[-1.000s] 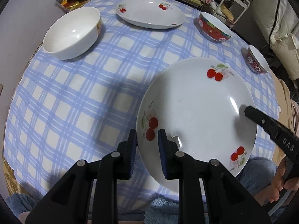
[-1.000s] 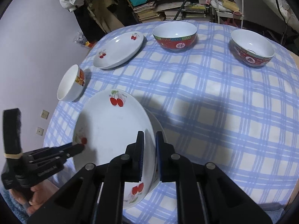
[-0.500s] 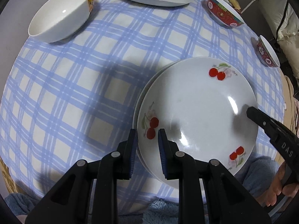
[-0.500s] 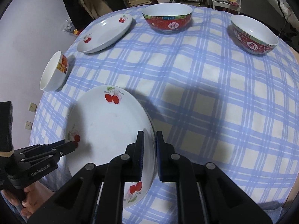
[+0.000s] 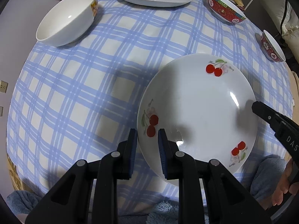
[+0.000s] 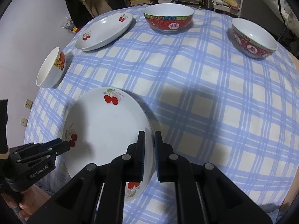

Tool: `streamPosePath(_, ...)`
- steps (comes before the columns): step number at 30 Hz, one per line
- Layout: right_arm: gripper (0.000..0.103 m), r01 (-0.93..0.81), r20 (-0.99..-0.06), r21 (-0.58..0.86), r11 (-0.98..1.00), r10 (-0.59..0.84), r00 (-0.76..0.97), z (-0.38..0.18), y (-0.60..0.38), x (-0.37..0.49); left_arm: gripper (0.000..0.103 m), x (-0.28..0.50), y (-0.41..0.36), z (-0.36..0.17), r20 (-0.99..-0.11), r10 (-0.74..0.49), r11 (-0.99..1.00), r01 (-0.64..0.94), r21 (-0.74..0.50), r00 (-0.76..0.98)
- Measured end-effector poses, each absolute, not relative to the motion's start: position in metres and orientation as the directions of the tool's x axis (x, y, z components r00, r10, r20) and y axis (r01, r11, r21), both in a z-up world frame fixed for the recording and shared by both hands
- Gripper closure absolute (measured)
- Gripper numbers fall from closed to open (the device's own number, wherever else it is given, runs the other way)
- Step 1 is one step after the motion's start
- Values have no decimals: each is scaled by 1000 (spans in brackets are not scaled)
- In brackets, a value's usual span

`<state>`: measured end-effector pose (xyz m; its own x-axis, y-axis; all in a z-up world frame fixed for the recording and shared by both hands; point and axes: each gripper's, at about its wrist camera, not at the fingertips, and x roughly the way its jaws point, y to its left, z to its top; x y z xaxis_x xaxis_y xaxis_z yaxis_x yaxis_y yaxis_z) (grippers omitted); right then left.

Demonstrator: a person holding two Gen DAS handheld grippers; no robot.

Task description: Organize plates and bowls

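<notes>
A white cherry-print plate [image 5: 198, 112] lies near the front edge of the checked table; it also shows in the right wrist view [image 6: 106, 130]. My left gripper [image 5: 147, 140] straddles its left rim, jaws a little apart around it. My right gripper [image 6: 149, 145] straddles its right rim, jaws likewise slightly parted. In earlier frames a second plate showed under it; now it is hidden. A second cherry plate [image 6: 104, 31] lies at the far side.
A white bowl [image 5: 67, 18] stands at the far left. Two red patterned bowls [image 6: 168, 19] [image 6: 254, 37] stand at the back and right. The blue checked tablecloth [image 6: 205, 97] covers a round table; shelves and clutter stand behind it.
The held plate came down onto the plate below, which is now covered. Both grippers' jaws have widened slightly around the rim.
</notes>
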<state>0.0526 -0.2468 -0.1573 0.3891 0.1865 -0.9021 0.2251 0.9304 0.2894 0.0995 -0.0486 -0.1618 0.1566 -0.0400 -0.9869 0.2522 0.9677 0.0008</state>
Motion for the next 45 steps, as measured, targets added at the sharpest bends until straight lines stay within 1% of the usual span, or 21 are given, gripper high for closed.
streamPosePath(3,92,240,-897,309,920,199,394,-158,-251,52,81,100,-47,-162,-988,-34,968,251,6,151)
streamPosePath(15,92,245,-907,288,926,182,380,-161,-251,54,80,96,-51,-165,-988,-9,962,271,35,157)
streamPosePath(22,91,250,-900,286,925,169,403,-156,-252,54,80,100,-43,-152,-977,-25,974,227,24,211)
streamPosePath(26,91,255,-875,275,927,132,466,-141,-252,51,79,104,-38,-138,-968,-52,979,203,-2,244)
streamPosePath(28,91,241,-849,272,932,115,516,-128,-251,48,79,107,-36,-128,-964,-45,979,202,9,263)
streamPosePath(31,79,218,-814,259,941,91,573,-112,-247,47,75,109,-39,-113,-951,-16,977,207,51,310)
streamPosePath(32,71,207,-803,255,944,88,589,-107,-246,48,71,112,-38,-109,-946,-14,976,210,58,325)
streamPosePath(33,66,202,-797,254,946,87,597,-104,-245,49,64,116,-36,-102,-940,-16,976,208,59,341)
streamPosePath(35,63,192,-789,255,948,89,608,-99,-245,55,54,123,-31,-91,-928,-21,979,195,56,373)
streamPosePath(37,52,182,-785,248,952,87,613,-93,-245,66,48,132,-29,-78,-917,-13,980,187,67,398)
streamPosePath(39,26,186,-779,234,954,70,623,-88,-247,74,32,141,-28,-71,-916,3,979,188,86,401)
streamPosePath(40,19,188,-773,231,955,63,632,-86,-249,79,31,146,-29,-69,-914,8,977,194,94,405)
streamPosePath(41,6,192,-765,231,954,56,642,-83,-250,83,30,151,-30,-65,-911,10,974,203,102,412)
streamPosePath(42,0,192,-760,230,954,53,648,-81,-252,87,28,158,-30,-62,-908,16,971,211,114,419)
streamPosePath(45,0,171,-757,220,960,58,651,-78,-255,100,21,177,-29,-55,-898,20,967,218,128,440)
